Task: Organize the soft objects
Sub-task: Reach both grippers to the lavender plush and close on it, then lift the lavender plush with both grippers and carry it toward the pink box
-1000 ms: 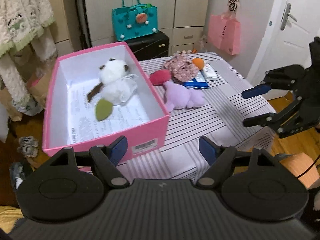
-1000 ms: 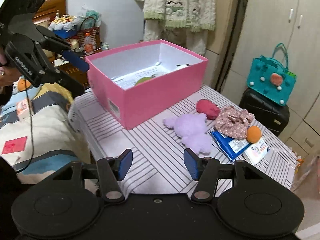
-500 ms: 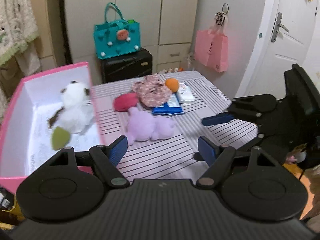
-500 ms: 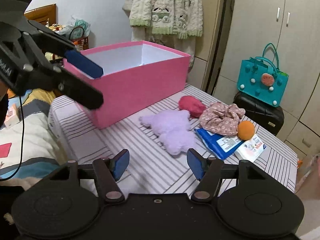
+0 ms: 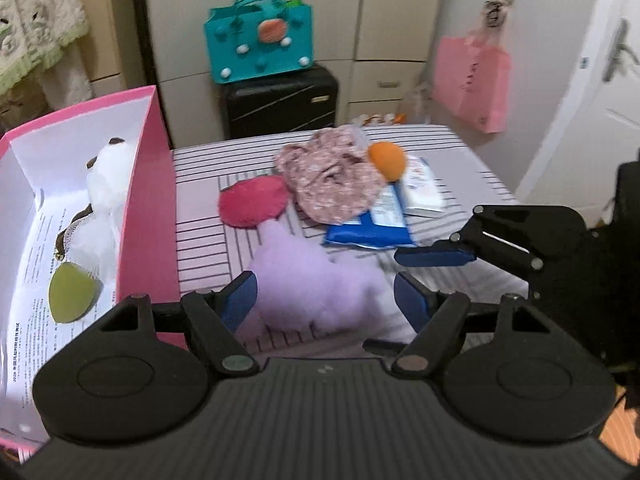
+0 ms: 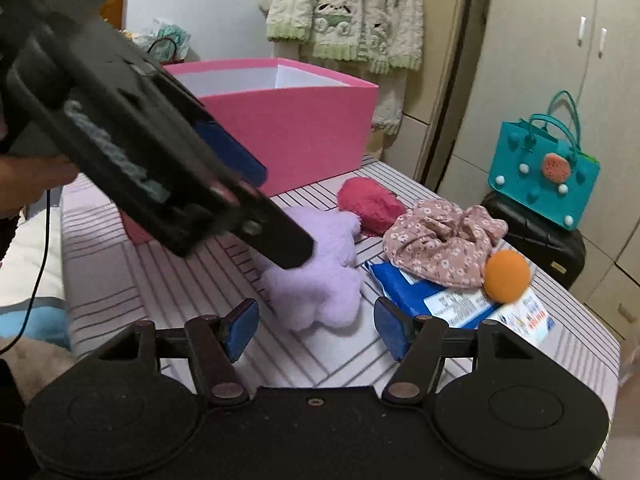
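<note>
Left wrist view: both claws (image 5: 326, 298) (image 6: 314, 326) spread apart, flanking purple plush (image 5: 316, 280) beside pink box (image 5: 154, 208).

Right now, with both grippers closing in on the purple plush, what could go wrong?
1. The left gripper and right gripper both aim at the purple plush, so they may collide.
2. The pink box wall stands close beside the left fingers; a sideways swing might knock it.

Teal handbag (image 5: 259, 38) sits on black suitcase (image 5: 280, 100), in front of beige cabinets (image 5: 396, 12). Pink bag (image 5: 472, 82) hangs on the wall near white door (image 5: 616, 92). Knit sweater (image 6: 348, 12) hangs behind. Blue packet (image 5: 374, 226) and white packet (image 5: 424, 188) lie on striped tablecloth (image 5: 200, 216).
</note>
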Tool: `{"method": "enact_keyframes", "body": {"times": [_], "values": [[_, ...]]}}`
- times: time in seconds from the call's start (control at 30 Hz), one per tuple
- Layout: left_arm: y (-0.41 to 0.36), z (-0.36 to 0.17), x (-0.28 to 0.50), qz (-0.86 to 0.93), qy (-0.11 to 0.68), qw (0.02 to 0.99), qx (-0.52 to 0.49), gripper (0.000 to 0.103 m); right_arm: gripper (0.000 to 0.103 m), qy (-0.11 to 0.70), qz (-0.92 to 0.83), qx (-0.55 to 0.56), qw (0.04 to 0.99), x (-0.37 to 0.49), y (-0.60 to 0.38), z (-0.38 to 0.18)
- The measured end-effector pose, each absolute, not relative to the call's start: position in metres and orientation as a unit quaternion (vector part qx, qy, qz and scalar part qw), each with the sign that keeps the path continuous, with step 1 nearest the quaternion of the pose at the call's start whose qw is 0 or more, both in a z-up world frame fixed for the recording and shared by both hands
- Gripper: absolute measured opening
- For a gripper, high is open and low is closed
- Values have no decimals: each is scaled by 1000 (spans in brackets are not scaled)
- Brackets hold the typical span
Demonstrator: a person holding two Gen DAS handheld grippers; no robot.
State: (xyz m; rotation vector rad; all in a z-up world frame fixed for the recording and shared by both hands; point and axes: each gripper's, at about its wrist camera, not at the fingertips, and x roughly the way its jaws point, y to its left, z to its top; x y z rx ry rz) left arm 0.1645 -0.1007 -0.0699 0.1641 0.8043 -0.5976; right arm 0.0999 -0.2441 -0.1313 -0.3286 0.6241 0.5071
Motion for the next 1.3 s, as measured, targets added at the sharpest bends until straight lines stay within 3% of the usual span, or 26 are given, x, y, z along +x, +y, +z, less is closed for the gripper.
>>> {"method": "enact_keyframes", "body": {"times": [0.3, 0.43, 0.57, 0.7, 0.73, 1.03, 1.07, 1.13, 1.23, 1.3], "values": [[-108, -95, 196, -250, 429, 867, 34, 74, 69, 323, 265, -101, 903, 132, -242, -146], [-104, -99, 196, -240, 435, 868, 14, 74, 46, 326, 251, -76, 908, 123, -246, -144], [-99, -102, 190, -247, 444, 861, -6, 74, 43, 330, 236, -55, 912, 104, -249, -144], [-96, -104, 178, -261, 446, 856, -26, 74, 19, 335, 222, -46, 914, 77, -250, -145], [-96, -103, 176, -265, 445, 855, -27, 74, 18, 338, 222, -44, 914, 71, -253, -145], [-102, -103, 174, -274, 432, 859, -14, 75, 20, 334, 193, -47, 921, 49, -273, -134], [-102, -103, 175, -268, 430, 862, -11, 75, 23, 331, 194, -50, 922, 49, -273, -133], [-103, -103, 177, -257, 426, 867, -9, 76, 43, 330, 203, -61, 920, 52, -271, -132], [-104, -99, 179, -253, 417, 873, -5, 78, 56, 330, 215, -72, 916, 58, -265, -132], [-107, -96, 183, -258, 410, 875, 1, 78, 58, 335, 215, -70, 915, 62, -260, -134]]}}
